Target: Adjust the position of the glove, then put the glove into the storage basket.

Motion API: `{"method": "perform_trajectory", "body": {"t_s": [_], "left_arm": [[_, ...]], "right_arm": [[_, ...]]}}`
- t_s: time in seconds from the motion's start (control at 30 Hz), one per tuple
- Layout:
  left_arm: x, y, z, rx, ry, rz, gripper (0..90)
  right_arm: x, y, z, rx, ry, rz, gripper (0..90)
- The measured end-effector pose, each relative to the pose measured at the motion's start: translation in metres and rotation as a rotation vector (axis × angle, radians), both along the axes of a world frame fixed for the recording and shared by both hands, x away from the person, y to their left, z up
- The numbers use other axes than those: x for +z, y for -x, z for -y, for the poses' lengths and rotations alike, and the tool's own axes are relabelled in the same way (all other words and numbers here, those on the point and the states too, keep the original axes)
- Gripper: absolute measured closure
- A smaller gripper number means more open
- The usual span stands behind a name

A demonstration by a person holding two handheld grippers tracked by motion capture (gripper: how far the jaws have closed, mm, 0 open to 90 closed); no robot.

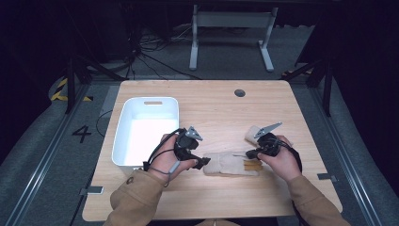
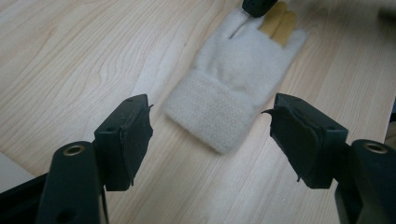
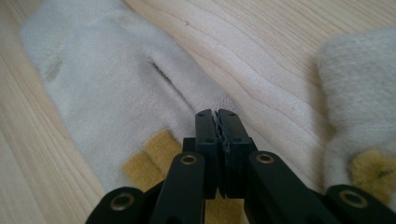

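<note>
A cream knitted glove [image 1: 226,165] with yellow fingertip patches lies flat on the wooden table [image 1: 211,108] between my two grippers. In the left gripper view its ribbed cuff [image 2: 210,112] points at me. My left gripper [image 1: 203,161] [image 2: 210,135] stands open just short of that cuff, its jaws wide and apart from the wool. My right gripper [image 1: 248,153] [image 3: 217,114] is shut, pinching the tip of one glove [image 3: 107,84] finger, which is drawn thin toward the jaws. That same gripper's tip [image 2: 257,5] shows at the glove's far end.
A second cream glove [image 1: 254,133] [image 3: 355,116] with a yellow patch lies just beyond the right gripper. A white plastic bin [image 1: 121,132] stands at the table's left, close to my left hand. A round cable hole [image 1: 240,92] sits at the far edge.
</note>
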State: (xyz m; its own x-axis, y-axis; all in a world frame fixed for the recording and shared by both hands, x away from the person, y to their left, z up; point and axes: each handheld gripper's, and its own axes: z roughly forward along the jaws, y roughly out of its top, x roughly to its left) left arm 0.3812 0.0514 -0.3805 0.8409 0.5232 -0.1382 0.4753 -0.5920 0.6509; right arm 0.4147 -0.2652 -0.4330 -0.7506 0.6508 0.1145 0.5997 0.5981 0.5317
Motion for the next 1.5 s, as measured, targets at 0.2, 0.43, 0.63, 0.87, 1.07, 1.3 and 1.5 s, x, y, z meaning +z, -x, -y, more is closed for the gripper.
{"method": "perform_trajectory", "body": {"t_s": [0.2,0.43,0.63,0.87,1.07,1.3,1.5], "left_arm": [[0.004,-0.004,0.004,-0.009,0.011,0.009,29.8],[0.009,-0.008,0.006,-0.016,0.016,0.025,29.8],[0.011,-0.007,0.008,-0.017,0.023,0.034,29.6],[0.012,-0.007,0.007,-0.017,0.023,0.035,29.6],[0.014,-0.006,0.005,-0.017,0.025,0.038,29.6],[0.014,-0.007,0.003,-0.014,0.024,0.036,29.6],[0.014,-0.005,0.004,-0.011,0.027,0.042,29.5]], "right_arm": [[0.010,0.009,0.010,-0.022,-0.057,0.073,81.6],[0.026,0.020,0.025,-0.070,-0.095,0.142,76.3],[0.033,0.021,0.037,-0.085,-0.128,0.198,67.4],[0.035,0.019,0.050,-0.138,-0.138,0.263,55.3],[0.029,0.012,0.068,-0.203,-0.069,0.270,44.2],[0.014,0.004,0.083,-0.216,-0.033,0.234,36.0],[0.004,0.001,0.092,-0.238,-0.018,0.224,31.3]]}}
